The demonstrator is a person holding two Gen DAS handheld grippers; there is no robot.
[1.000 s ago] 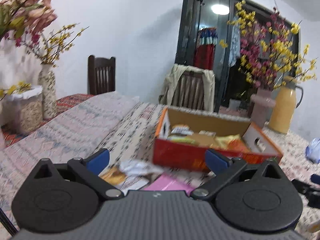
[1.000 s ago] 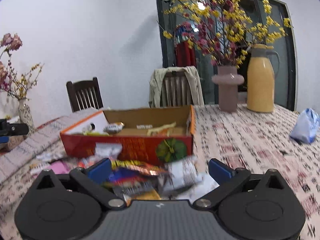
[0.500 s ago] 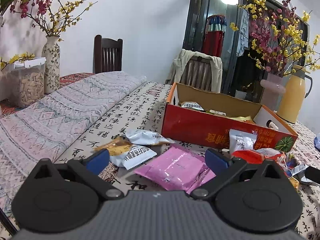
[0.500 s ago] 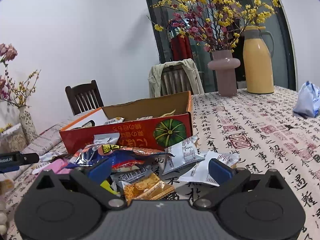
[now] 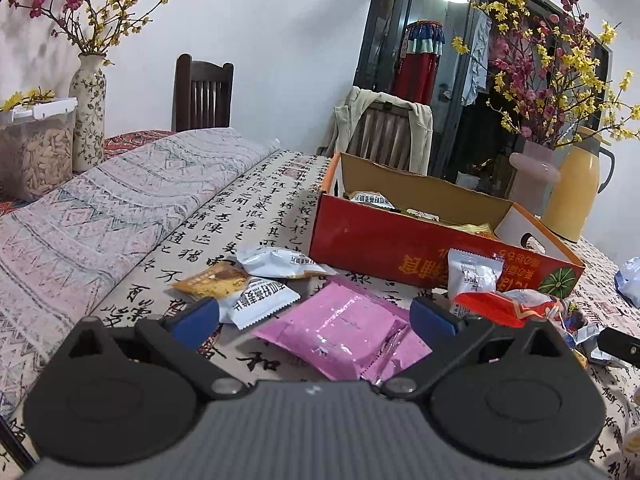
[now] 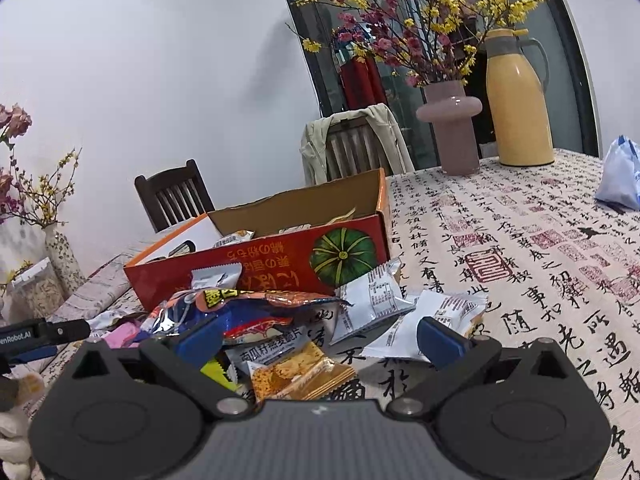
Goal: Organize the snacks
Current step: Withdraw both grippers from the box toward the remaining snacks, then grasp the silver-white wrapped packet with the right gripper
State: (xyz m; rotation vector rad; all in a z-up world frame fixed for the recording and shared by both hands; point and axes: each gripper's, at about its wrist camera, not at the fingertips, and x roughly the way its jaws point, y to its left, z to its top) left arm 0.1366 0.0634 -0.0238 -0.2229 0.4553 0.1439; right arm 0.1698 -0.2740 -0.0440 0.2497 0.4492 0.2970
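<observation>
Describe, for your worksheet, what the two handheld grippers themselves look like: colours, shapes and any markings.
Both match: the left gripper and right gripper have a grey ribbed body, two round black discs, black angled link arms with silver pivot pins, and blue finger pads. In the right wrist view, the left gripper's side bears white lettering.
</observation>
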